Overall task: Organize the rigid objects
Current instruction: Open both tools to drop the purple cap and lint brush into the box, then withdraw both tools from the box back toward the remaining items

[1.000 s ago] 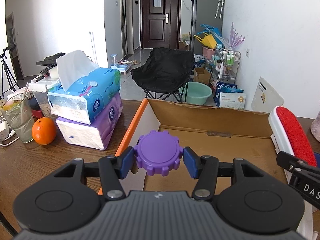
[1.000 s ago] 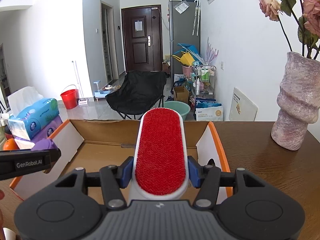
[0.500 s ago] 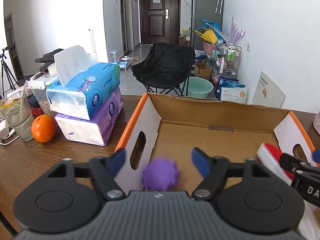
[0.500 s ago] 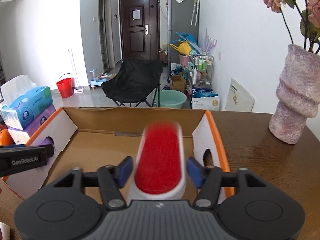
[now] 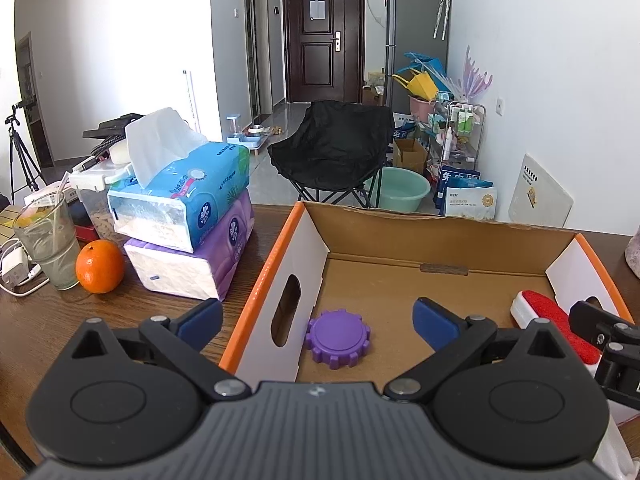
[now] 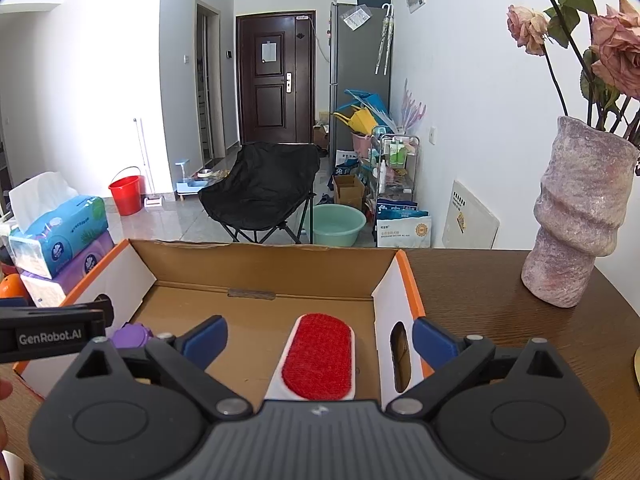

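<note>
An open cardboard box (image 5: 400, 240) sits on the wooden tabletop (image 6: 500, 292). On its floor lie a red lint brush (image 6: 318, 356) near the right wall and a purple gear-shaped cap (image 5: 338, 338) near the left wall. Above each, the right gripper (image 6: 318, 338) and left gripper (image 5: 318, 320) hang with jaws spread wide, touching nothing.
</note>
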Motion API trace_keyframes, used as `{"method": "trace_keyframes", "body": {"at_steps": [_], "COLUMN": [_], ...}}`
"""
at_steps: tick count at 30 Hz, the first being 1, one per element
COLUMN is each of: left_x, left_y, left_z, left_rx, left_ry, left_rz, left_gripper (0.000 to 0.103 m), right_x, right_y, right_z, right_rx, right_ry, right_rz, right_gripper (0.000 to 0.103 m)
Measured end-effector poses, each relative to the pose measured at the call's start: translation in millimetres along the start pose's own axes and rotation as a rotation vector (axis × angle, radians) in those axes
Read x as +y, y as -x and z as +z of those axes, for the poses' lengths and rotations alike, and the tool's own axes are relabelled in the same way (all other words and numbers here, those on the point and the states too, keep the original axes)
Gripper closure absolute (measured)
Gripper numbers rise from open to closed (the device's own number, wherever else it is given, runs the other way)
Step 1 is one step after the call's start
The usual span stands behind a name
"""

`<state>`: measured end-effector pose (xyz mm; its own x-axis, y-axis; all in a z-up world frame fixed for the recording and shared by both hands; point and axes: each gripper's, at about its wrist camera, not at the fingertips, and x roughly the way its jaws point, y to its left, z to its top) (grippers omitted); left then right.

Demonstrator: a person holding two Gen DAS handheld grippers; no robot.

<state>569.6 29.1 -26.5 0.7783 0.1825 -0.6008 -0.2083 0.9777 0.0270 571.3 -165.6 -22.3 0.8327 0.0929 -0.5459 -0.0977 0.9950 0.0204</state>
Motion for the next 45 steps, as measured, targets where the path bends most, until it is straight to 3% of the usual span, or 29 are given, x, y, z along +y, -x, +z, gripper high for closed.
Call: {"method": "trace_keyframes", "body": {"at_steps": [18, 45], "left_x": [0, 16], "left_y": [21, 71], "left_z": [-8, -39], "left_rx": [-0.023, -0.032], "left_ry": [0.003, 0.018], "left_rz": [-0.004, -0.011], "left_gripper": [0.000, 0.000], "right_x": [-4, -19], "right_y": [22, 93], "right_z": [-5, -41], "right_rx": [-0.043, -0.122], "right_ry": [0.000, -0.033], "right_rz": [0.000, 0.000], "right_gripper": [0.000, 0.000]}}
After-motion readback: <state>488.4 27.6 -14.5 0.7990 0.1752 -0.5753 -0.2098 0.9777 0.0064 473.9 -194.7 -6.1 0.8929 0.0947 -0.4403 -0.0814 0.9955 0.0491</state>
